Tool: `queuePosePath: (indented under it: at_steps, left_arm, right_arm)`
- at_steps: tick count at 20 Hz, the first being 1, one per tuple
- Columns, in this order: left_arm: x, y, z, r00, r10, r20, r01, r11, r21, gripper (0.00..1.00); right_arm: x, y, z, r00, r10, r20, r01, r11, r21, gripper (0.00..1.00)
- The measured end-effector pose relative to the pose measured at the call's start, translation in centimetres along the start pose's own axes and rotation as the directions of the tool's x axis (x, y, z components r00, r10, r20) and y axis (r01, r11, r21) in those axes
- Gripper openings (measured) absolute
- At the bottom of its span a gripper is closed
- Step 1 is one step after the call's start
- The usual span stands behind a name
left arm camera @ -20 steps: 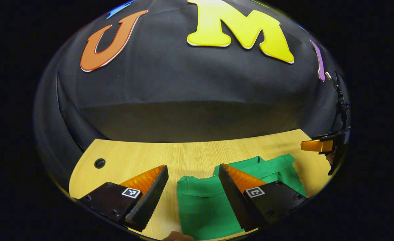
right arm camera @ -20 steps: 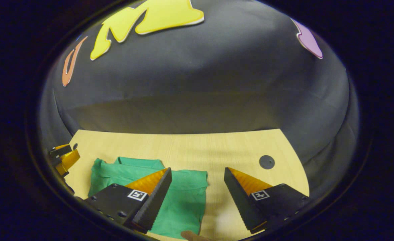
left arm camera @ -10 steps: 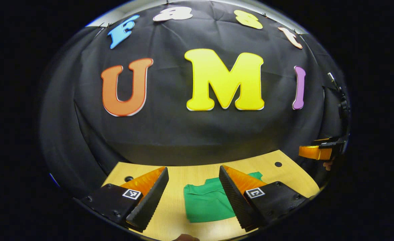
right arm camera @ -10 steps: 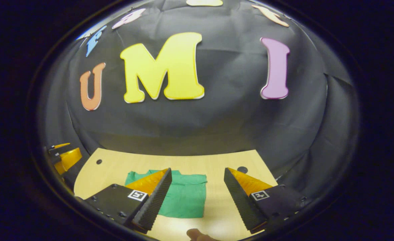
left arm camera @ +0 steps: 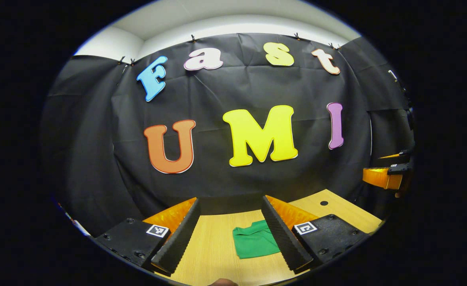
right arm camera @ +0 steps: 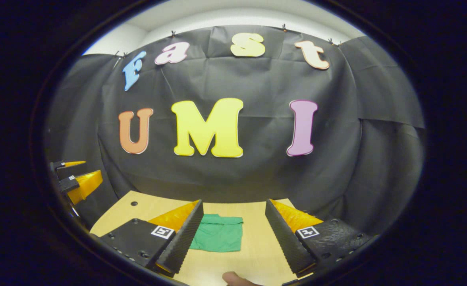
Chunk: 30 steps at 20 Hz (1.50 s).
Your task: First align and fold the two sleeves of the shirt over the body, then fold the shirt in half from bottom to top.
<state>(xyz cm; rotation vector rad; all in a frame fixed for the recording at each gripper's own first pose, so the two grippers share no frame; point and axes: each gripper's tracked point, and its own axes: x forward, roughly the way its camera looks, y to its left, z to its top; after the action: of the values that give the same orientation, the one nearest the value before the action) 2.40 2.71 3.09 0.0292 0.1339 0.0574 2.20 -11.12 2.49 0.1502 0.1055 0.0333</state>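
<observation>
Hovering apart above the folded shirt (right arm camera: 217, 238).
Left gripper (left arm camera: 228, 234) and right gripper (right arm camera: 233, 234) gape wide, holding nothing; the fold looks finished.

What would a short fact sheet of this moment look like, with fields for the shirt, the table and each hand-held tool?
shirt: green shirt, folded into a compact rectangle, lying flat
table: light wooden table, shirt resting on it
left tool: left tool open, raised above the table, touching nothing
right tool: right tool open, raised above the table, touching nothing
task state: folding looks finished
</observation>
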Motion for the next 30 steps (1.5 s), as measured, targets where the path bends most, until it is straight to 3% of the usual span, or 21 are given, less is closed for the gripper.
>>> queuePosePath:
  at_steps: [2, 3, 7, 12, 13, 19, 21, 22, 27, 28, 30]
  left_arm:
    - [-2.3, 0.0, 0.1, 1.0, 0.03, 0.001, -0.03, 0.999, -0.023, 0.99]
    - [-3.1, -0.3, 0.4, 0.999, 0.038, 0.016, -0.037, 0.999, -0.036, 0.99]
    - [-6.2, -1.2, 0.4, 0.996, 0.086, -0.033, -0.089, 0.991, -0.096, 0.99]
    - [-10.8, -2.3, 3.7, 0.992, 0.127, -0.005, -0.127, 0.99, -0.066, 0.94]
    - [-11.5, -2.6, 4.1, 0.992, 0.129, 0.001, -0.129, 0.99, -0.056, 0.99]
    - [-13.3, -3.1, 4.3, 0.989, 0.147, -0.016, -0.148, 0.985, -0.085, 0.99]
    - [-13.1, -3.5, 4.3, 0.99, 0.137, -0.016, -0.138, 0.987, -0.081, 0.94]
    - [-12.9, -3.7, 4.1, 0.991, 0.134, -0.02, -0.135, 0.988, -0.077, 0.99]
    - [-11.7, -5.2, 3.3, 0.994, 0.104, -0.031, -0.106, 0.99, -0.097, 0.99]
    - [-11.5, -5.5, 3.2, 0.995, 0.094, -0.029, -0.097, 0.99, -0.102, 0.94]
    - [-11.3, -6.1, 2.8, 0.997, 0.075, -0.031, -0.078, 0.991, -0.111, 0.99]
  right_arm:
    - [-2.4, -0.1, 1.1, 0.998, 0.033, 0.046, -0.031, 0.999, -0.039, 0.94]
    - [-3.6, 0.0, 1.5, 0.996, 0.056, 0.063, -0.053, 0.997, -0.055, 0.99]
    - [-8.6, -0.8, 1.7, 0.989, 0.123, 0.079, -0.115, 0.989, -0.094, 0.95]
    - [-13.2, -2.5, 1.1, 0.985, 0.157, 0.069, -0.152, 0.986, -0.065, 0.97]
    - [-13.6, -3.1, 1.2, 0.985, 0.156, 0.074, -0.151, 0.987, -0.062, 0.93]
    - [-14.7, -4.5, 1.4, 0.983, 0.162, 0.08, -0.161, 0.987, -0.026, 0.95]
    - [-14.7, -5.1, 1.2, 0.984, 0.156, 0.083, -0.153, 0.987, -0.041, 0.96]
    - [-14.7, -5.3, 1.1, 0.985, 0.154, 0.082, -0.15, 0.987, -0.051, 0.96]
    - [-14.2, -5.5, 0.0, 0.988, 0.145, 0.06, -0.141, 0.987, -0.073, 0.97]
    - [-14.1, -5.3, 0.0, 0.988, 0.145, 0.059, -0.14, 0.987, -0.073, 0.96]
    - [-14.0, -5.0, -0.1, 0.988, 0.142, 0.063, -0.138, 0.988, -0.07, 0.96]
